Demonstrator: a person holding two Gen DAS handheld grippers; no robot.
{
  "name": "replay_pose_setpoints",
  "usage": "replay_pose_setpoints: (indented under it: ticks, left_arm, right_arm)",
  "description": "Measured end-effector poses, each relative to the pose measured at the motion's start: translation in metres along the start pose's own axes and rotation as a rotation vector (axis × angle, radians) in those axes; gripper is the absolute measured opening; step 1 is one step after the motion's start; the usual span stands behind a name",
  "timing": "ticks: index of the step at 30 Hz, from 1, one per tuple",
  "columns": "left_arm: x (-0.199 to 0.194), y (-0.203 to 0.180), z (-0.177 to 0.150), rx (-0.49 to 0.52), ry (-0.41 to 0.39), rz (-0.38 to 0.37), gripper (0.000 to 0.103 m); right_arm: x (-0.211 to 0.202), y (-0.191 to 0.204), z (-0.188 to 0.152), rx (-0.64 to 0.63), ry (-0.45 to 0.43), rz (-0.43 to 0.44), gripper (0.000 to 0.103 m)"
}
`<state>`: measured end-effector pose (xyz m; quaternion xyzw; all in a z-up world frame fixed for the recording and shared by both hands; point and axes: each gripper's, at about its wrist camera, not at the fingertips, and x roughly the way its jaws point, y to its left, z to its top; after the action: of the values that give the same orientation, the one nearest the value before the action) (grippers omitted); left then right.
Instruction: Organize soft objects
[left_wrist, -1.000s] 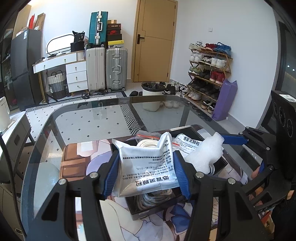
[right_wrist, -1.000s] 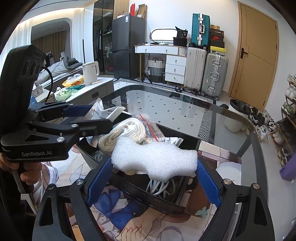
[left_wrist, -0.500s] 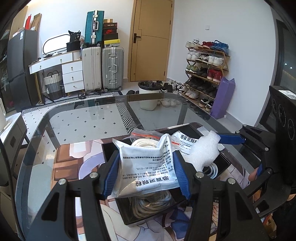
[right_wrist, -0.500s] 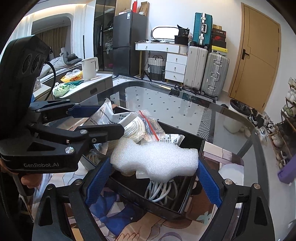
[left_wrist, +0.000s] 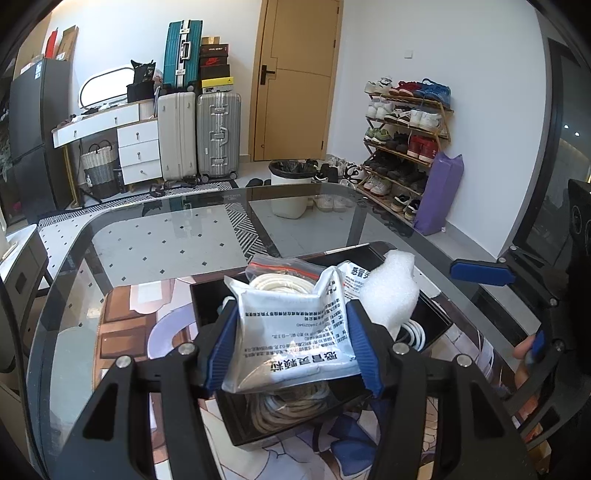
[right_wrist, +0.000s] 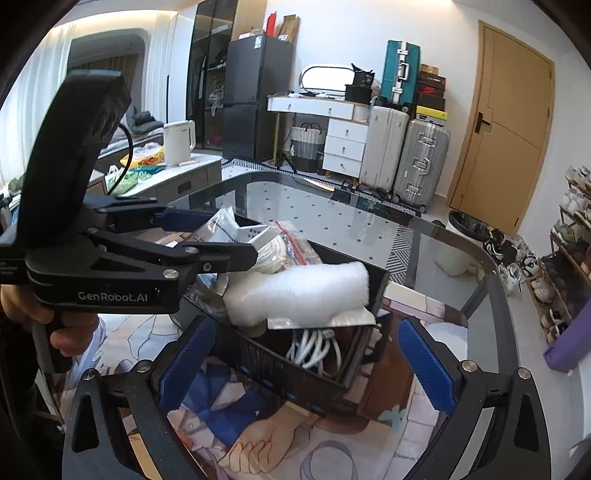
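Note:
My left gripper (left_wrist: 291, 341) is shut on a white printed pouch (left_wrist: 291, 338) and holds it above a black box (left_wrist: 207, 299) on the table. The box holds coiled white cables (left_wrist: 284, 286), a zip bag and another pouch. A white foam piece (right_wrist: 299, 295) lies on top of the box contents; it also shows in the left wrist view (left_wrist: 389, 291). My right gripper (right_wrist: 306, 362) is open and empty, its blue pads wide apart in front of the box (right_wrist: 295, 373). The left gripper shows in the right wrist view (right_wrist: 207, 236) over the box's left side.
The box sits on a printed mat (right_wrist: 258, 435) on a glass table (left_wrist: 166, 236). Beyond the table are suitcases (left_wrist: 218, 136), a white dresser, a door, a trash bin (left_wrist: 290, 188) and a shoe rack (left_wrist: 406, 140).
My right gripper has opened and let go of the foam piece, which now rests on the box contents. The left gripper still holds the pouch over the box.

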<state>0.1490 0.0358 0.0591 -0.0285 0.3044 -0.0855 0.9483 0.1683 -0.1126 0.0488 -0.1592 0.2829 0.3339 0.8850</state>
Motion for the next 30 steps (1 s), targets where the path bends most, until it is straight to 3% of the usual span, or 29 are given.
replay_pose_setpoints:
  ticks: [5, 10, 12, 30]
  left_arm:
    - [-0.004, -0.004, -0.001, 0.010, -0.012, 0.010, 0.067]
    - [-0.011, -0.007, -0.001, 0.016, -0.024, 0.006, 0.088]
    - [-0.019, -0.008, -0.002, 0.022, -0.046, 0.024, 0.103]
    - [-0.049, 0.001, -0.045, -0.036, -0.157, 0.149, 0.103]
  right_arm:
    - [-0.017, -0.009, -0.010, 0.070, -0.048, 0.008, 0.102]
    - [-0.026, -0.017, -0.017, 0.124, -0.086, 0.020, 0.102]
    - [-0.028, -0.021, -0.020, 0.148, -0.092, 0.024, 0.102]
    - [-0.037, -0.010, -0.027, 0.169, -0.169, 0.025, 0.102]
